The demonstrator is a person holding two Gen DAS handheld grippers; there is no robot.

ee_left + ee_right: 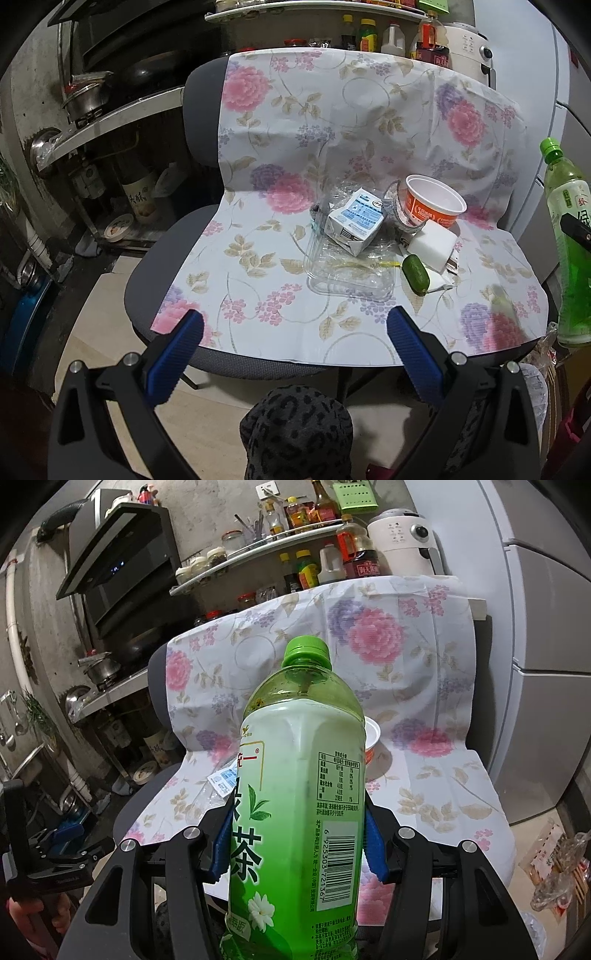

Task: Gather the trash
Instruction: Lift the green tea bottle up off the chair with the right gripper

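Right tongs pinch green tea bottle upright, right of milk carton. Left tongs spread wide, empty, short of carton. Risk: smooth bottle slips through pads; careless reach topples orange cup behind carton.

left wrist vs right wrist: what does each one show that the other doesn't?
Left wrist only: the open left gripper, empty, plus the clear plastic tray, white block and small green item.

Right wrist only: the right gripper shut on the green tea bottle, with barcode and label readable.

Both: the bottle, floral cloth, orange cup and milk carton, the last two mostly hidden behind the bottle in the right wrist view.
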